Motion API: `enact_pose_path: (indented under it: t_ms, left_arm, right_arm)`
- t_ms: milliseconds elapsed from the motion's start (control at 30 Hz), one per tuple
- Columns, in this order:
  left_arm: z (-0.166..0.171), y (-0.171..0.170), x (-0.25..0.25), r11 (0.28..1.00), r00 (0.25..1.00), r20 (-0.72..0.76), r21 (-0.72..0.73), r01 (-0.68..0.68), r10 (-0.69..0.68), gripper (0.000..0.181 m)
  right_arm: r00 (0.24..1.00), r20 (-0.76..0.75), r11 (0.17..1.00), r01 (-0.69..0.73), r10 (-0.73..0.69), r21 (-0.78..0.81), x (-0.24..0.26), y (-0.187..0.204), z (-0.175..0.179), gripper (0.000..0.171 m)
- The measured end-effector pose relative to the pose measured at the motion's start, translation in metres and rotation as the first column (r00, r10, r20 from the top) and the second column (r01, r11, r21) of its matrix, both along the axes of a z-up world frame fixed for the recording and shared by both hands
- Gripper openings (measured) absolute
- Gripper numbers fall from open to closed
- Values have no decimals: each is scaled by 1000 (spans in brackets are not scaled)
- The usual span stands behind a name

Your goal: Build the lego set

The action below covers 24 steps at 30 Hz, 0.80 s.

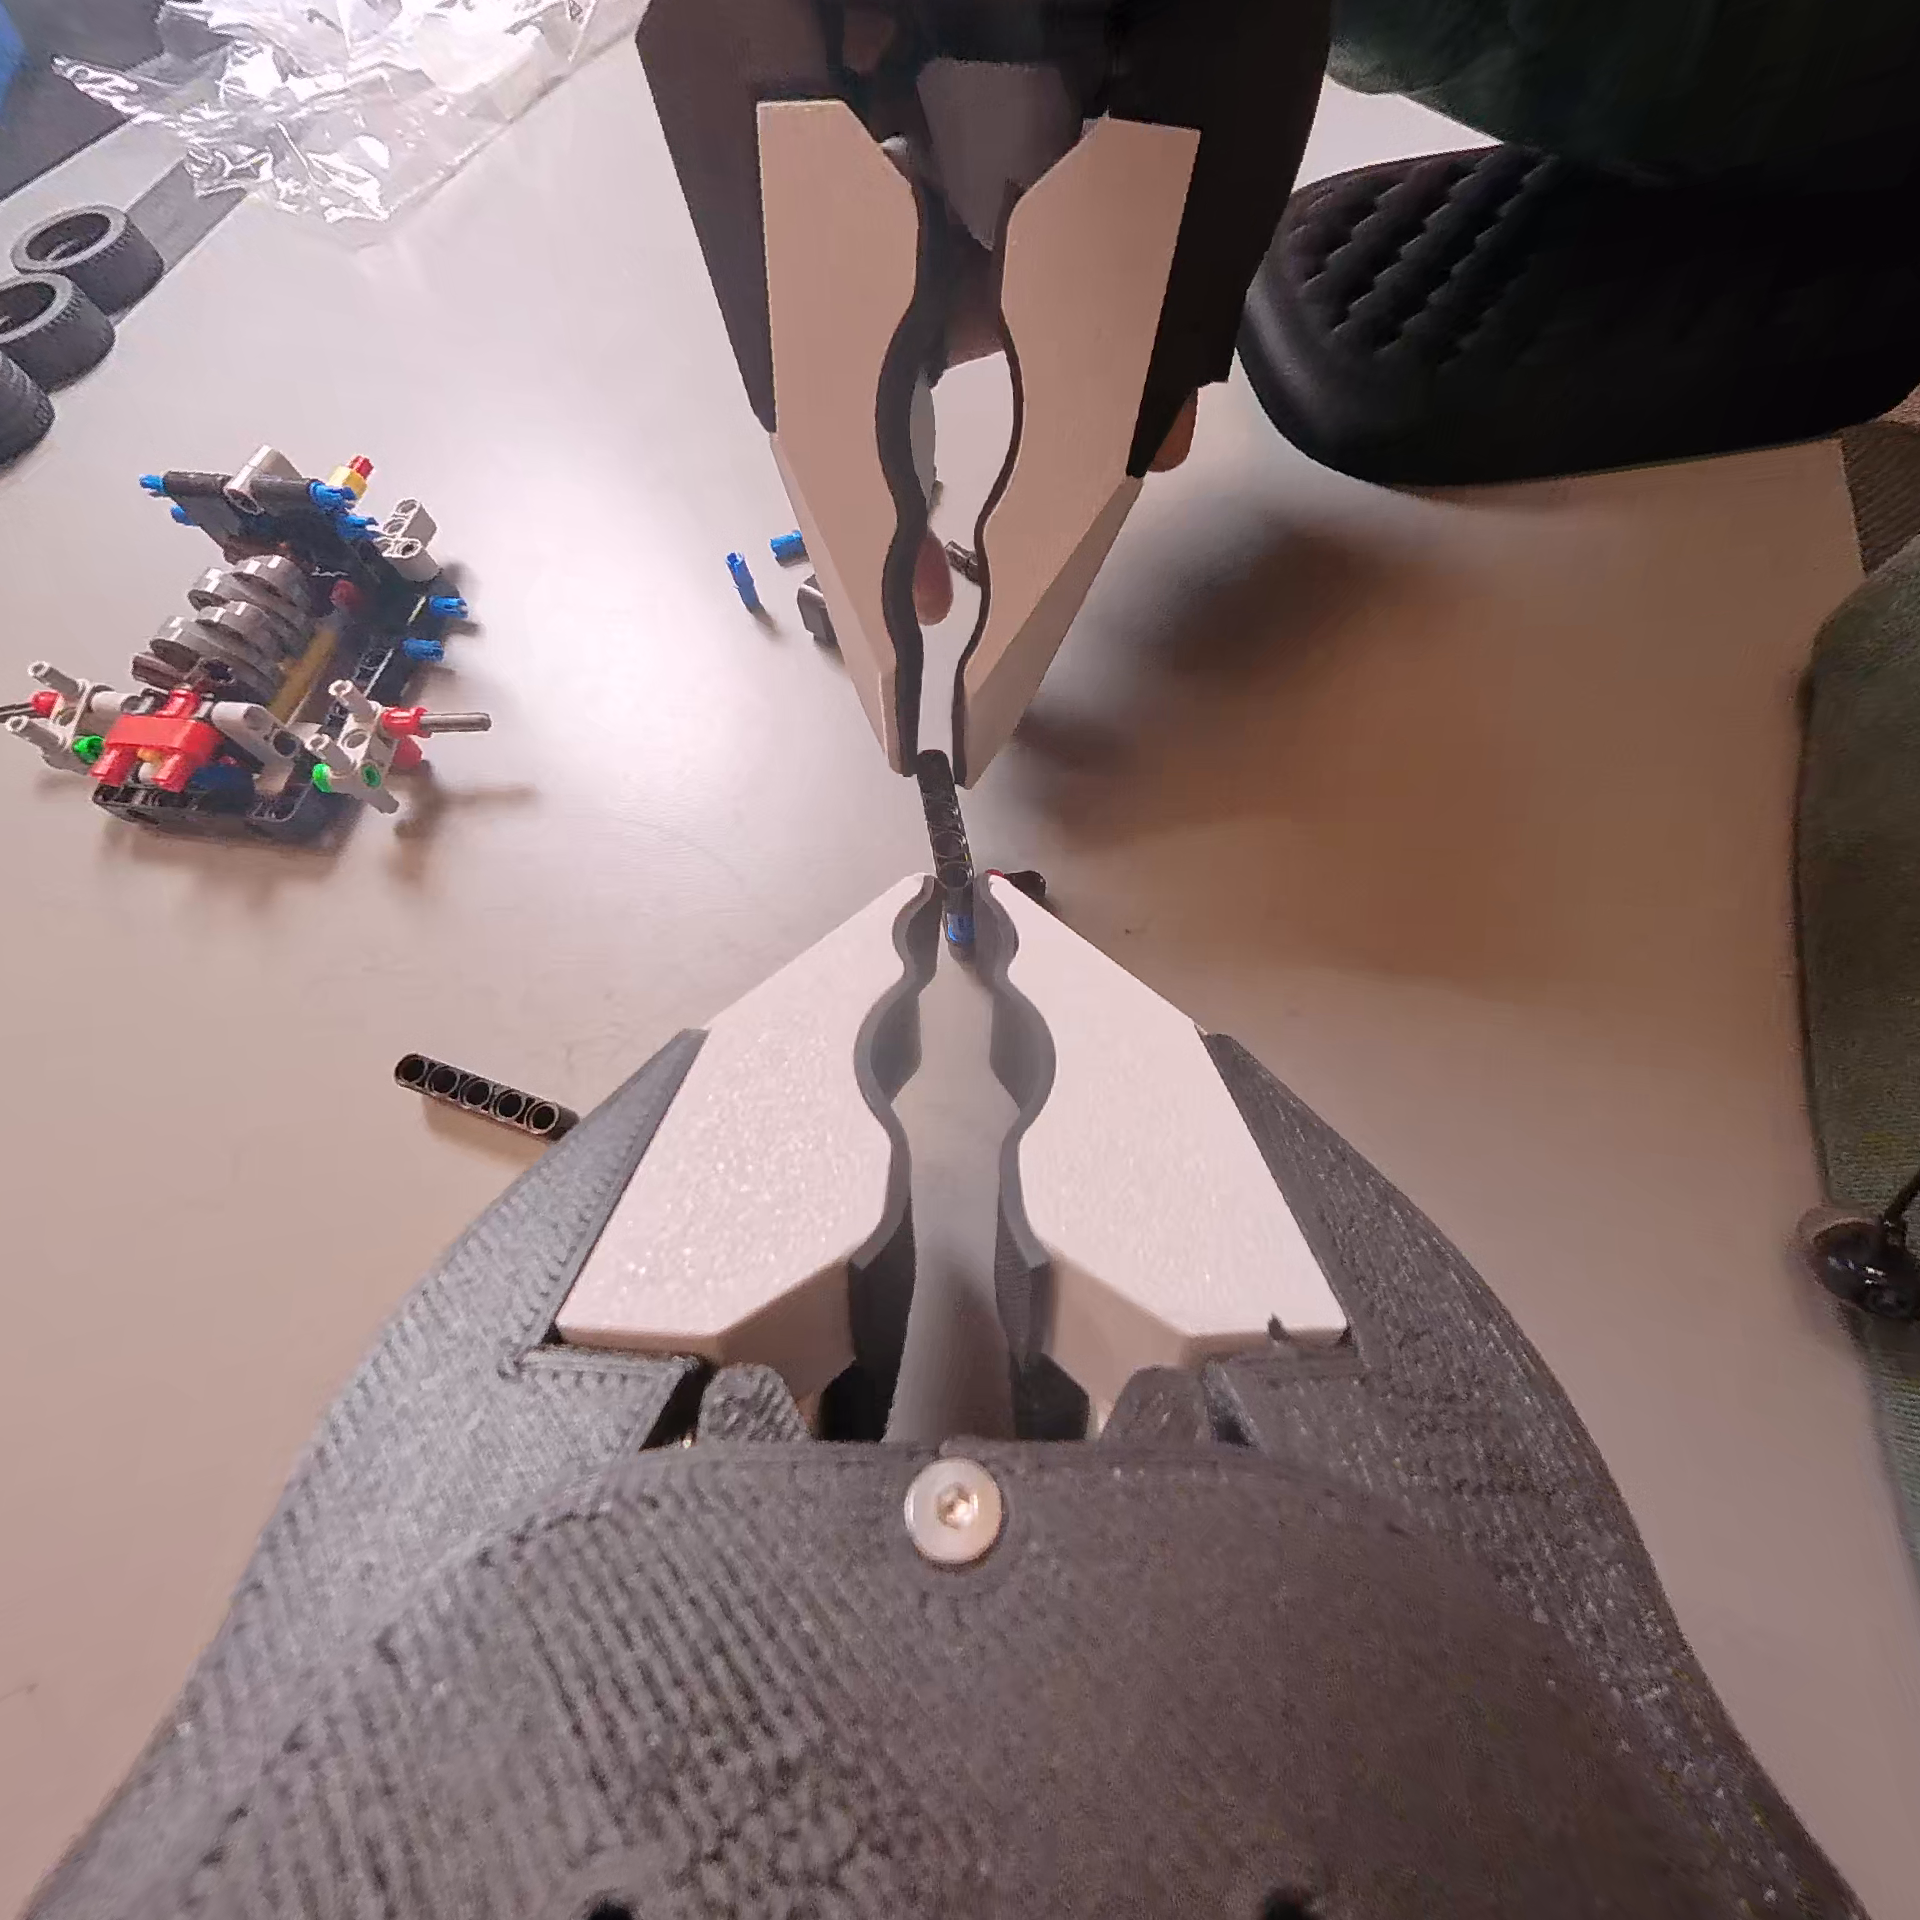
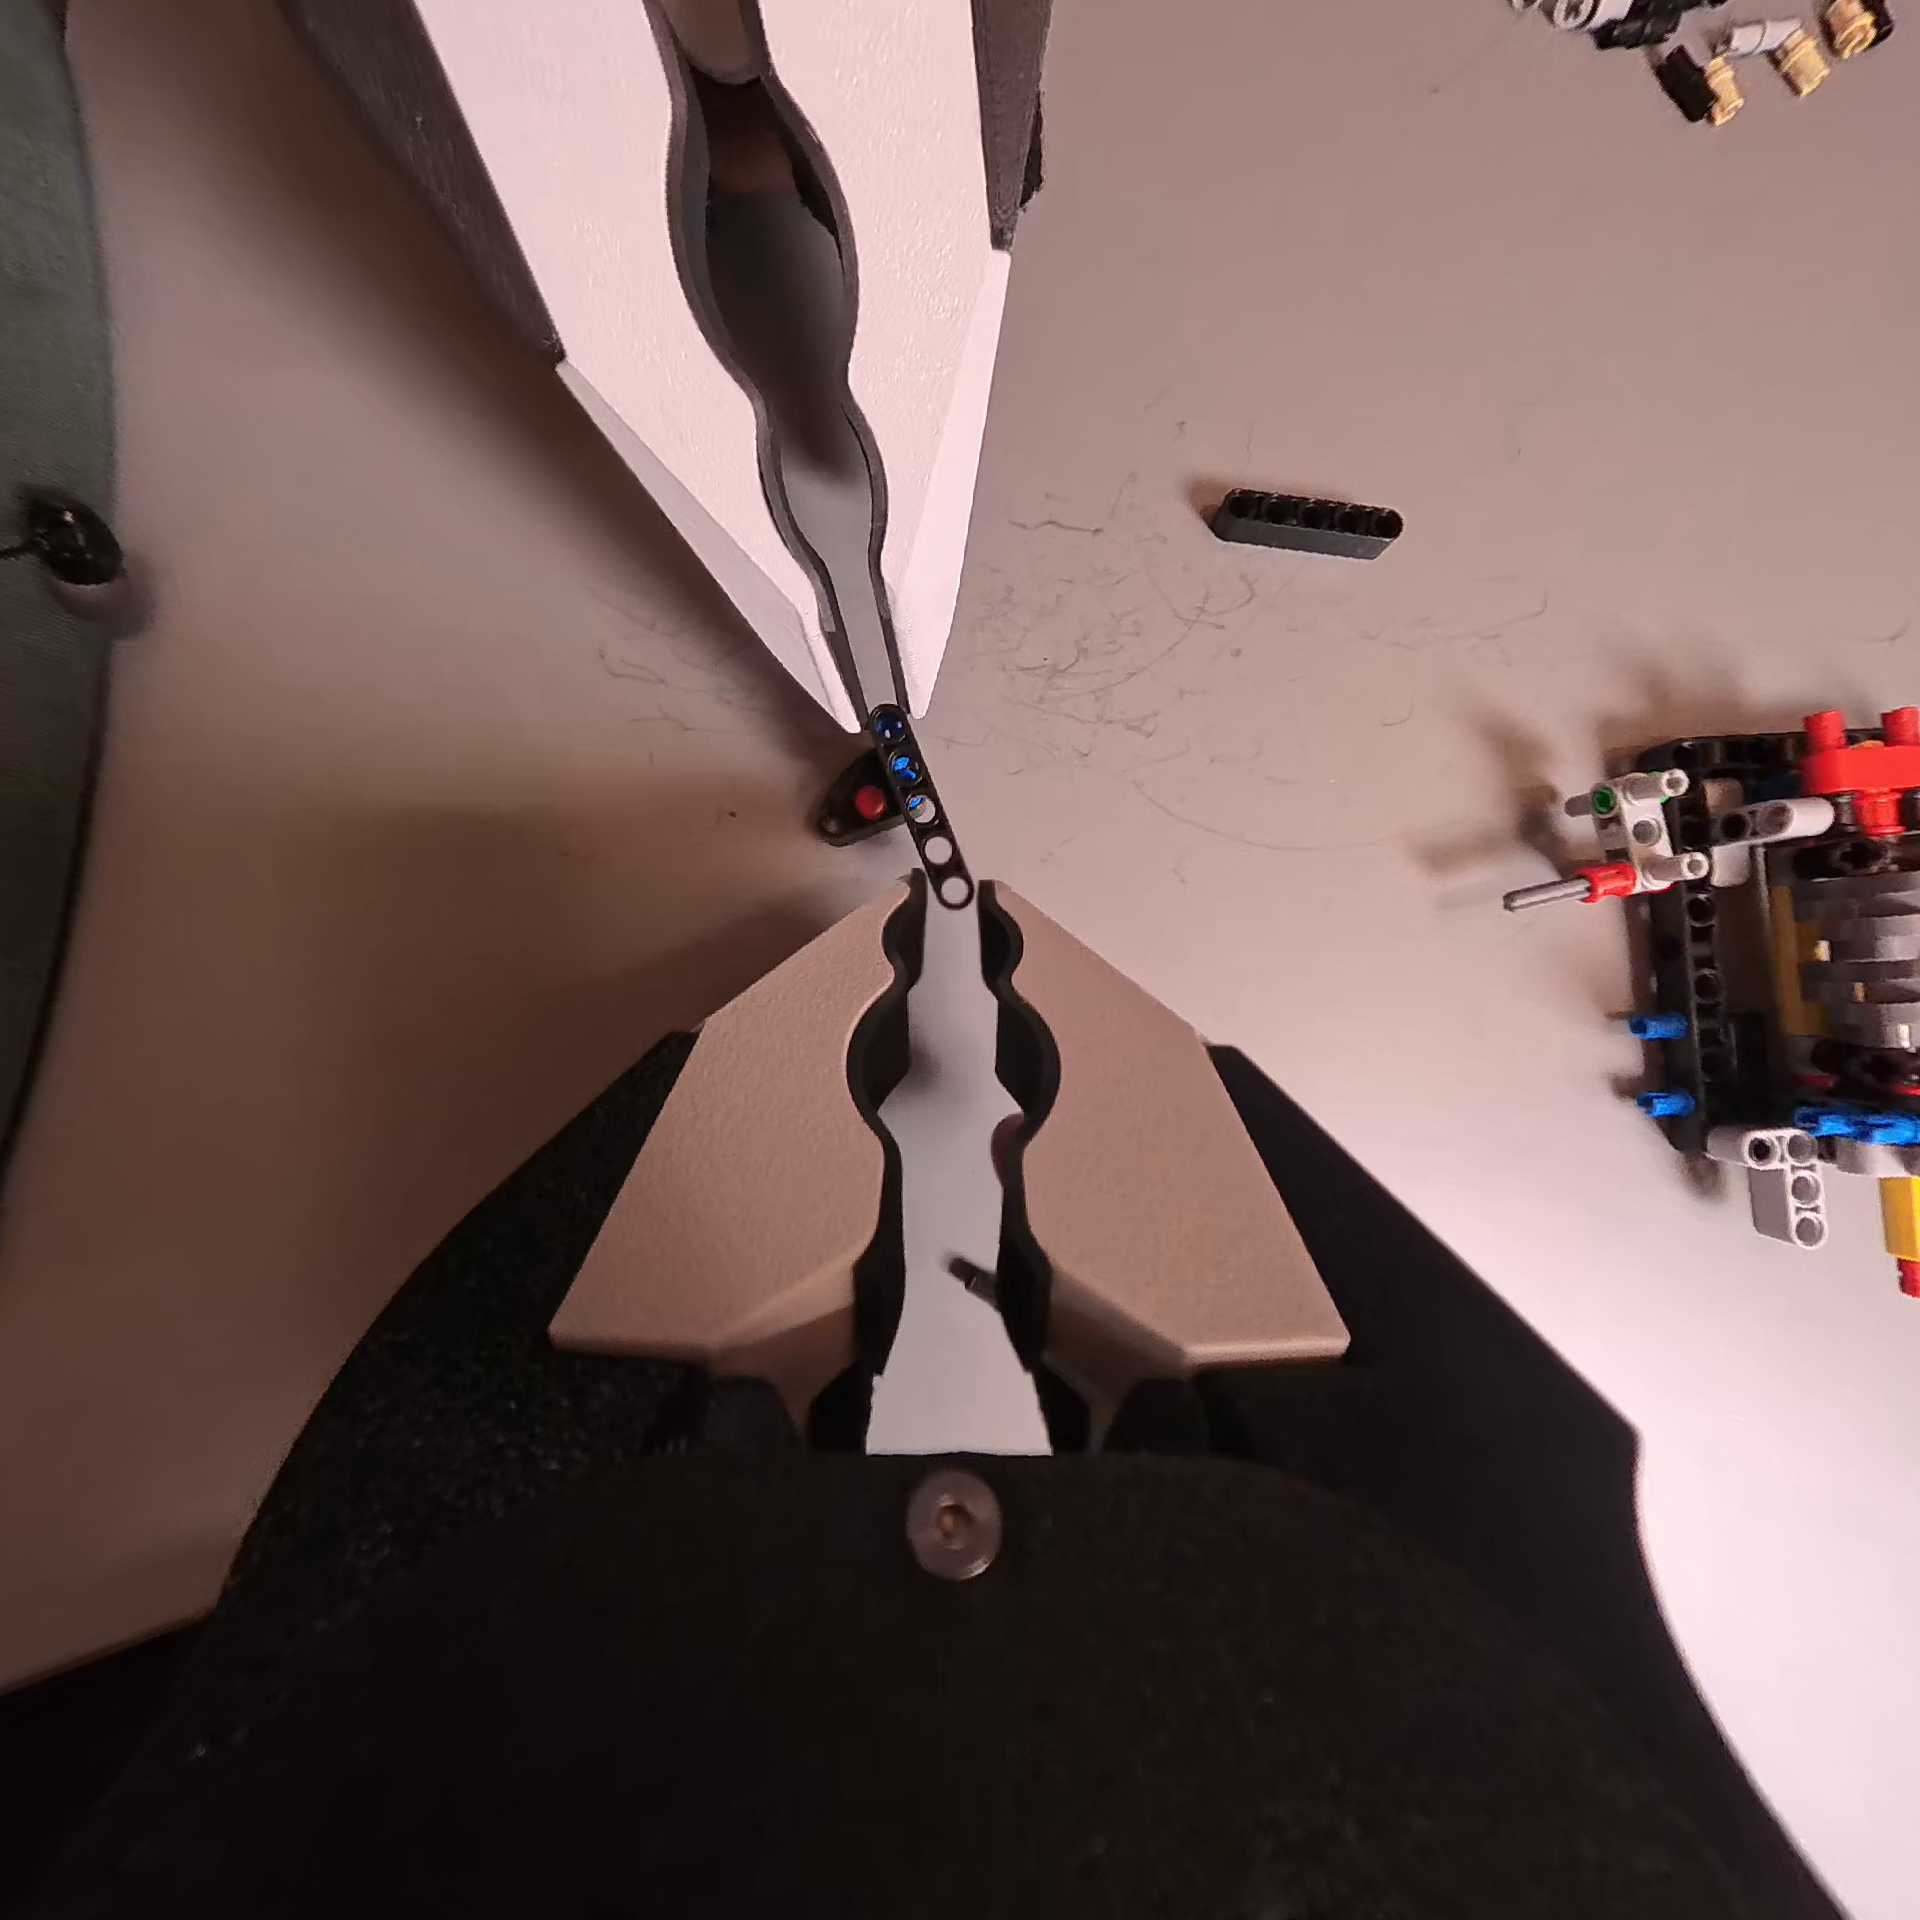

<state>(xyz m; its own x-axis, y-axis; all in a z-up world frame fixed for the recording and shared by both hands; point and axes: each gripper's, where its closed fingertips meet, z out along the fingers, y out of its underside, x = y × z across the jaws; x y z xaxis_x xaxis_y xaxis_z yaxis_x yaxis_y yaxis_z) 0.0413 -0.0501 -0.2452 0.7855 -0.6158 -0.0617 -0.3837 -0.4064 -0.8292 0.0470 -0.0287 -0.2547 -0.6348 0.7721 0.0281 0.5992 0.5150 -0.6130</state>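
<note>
A short black beam with holes [image 1: 948, 831] hangs in the air above the table, held between both grippers. My left gripper [image 1: 956, 899] is shut on the end that carries blue pins [image 2: 902, 767]. My right gripper [image 2: 951, 899] is shut on the other end, whose holes are empty. The two grippers face each other tip to tip; the right gripper [image 1: 935, 769] comes in from the top of the left wrist view, and the left gripper [image 2: 888, 717] from the top of the right wrist view. The half-built model [image 1: 260, 665] lies on the table, apart from both; it also shows at the right [image 2: 1787, 956].
A loose black beam [image 1: 483, 1096] lies on the table [image 2: 1307, 525]. A small black piece with a red pin [image 2: 862, 805] lies under the held beam. Loose blue pins [image 1: 743, 577], tyres [image 1: 62, 312], a plastic bag [image 1: 343, 104] and small parts [image 2: 1766, 52] lie around. A black chair [image 1: 1558, 312] stands beyond the table edge. Both grippers' tips are close together, under 4 cm apart.
</note>
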Motion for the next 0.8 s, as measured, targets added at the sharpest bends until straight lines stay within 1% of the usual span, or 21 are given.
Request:
enact_pose_path:
  t_ms: [133, 200, 267, 400, 467, 533, 633, 800]
  left_arm:
    - [0, -1, 1, 1000, 1000, 13, -7, 7, -7, 4]
    - [0, -1, 1, 1000, 1000, 20, -9, 12, -12, 4]
    - [0, -1, 1, 1000, 1000, 23, -9, 15, -15, 4]
    - [0, -2, 2, 1000, 999, 27, -9, 19, -19, 3]
    - [0, -2, 2, 1000, 999, 31, -12, 22, -22, 3]
    - [0, -3, 2, 1000, 999, 32, -14, 25, -24, 3]
    - [0, -4, 3, 999, 999, 33, -17, 31, -31, 4]
    - [0, -5, 3, 999, 999, 22, -19, 35, -35, 4]
  right_arm:
    - [995, -69, 997, -75, 74, -17, -1, -9, 8, 22]
    - [987, -112, 993, -119, 118, -5, -3, -16, 11, 25]
    - [981, -129, 990, -143, 144, 11, -7, -21, 10, 23]
    - [977, -136, 986, -165, 167, 26, -10, -24, 7, 8]
    - [975, -133, 984, -173, 177, 38, -10, -25, 7, 5]
    - [976, -113, 982, -182, 186, 46, -10, -25, 7, 4]
    - [980, -34, 979, -196, 198, 54, -8, -26, 6, 4]
    - [969, 85, 961, -240, 230, 136, -8, -28, 6, 3]
